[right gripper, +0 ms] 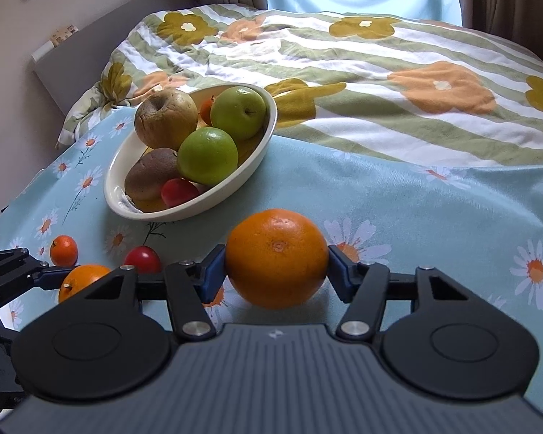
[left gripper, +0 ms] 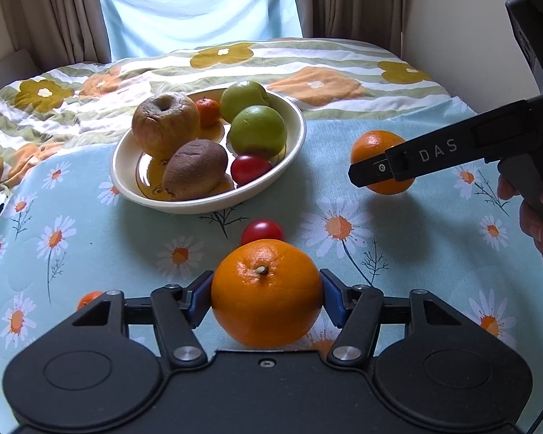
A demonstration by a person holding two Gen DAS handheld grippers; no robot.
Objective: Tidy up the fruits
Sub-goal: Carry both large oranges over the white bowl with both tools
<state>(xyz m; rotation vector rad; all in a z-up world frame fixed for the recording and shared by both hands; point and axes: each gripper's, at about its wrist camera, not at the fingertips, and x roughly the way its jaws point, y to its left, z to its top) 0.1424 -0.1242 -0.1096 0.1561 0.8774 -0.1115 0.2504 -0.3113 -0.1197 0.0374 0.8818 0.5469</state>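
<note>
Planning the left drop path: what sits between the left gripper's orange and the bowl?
One small red fruit on the cloth, just beyond the held orange; past it, bare cloth up to the bowl. Clearest in the left wrist view.

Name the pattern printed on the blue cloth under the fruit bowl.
White daisies with orange centres on the cloth; clearest in the left wrist view.

A daisy-print cloth carries a fruit bowl and loose oranges.

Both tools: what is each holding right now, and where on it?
Left tool grips an orange at its sides. Right tool clamps another orange likewise.
</note>
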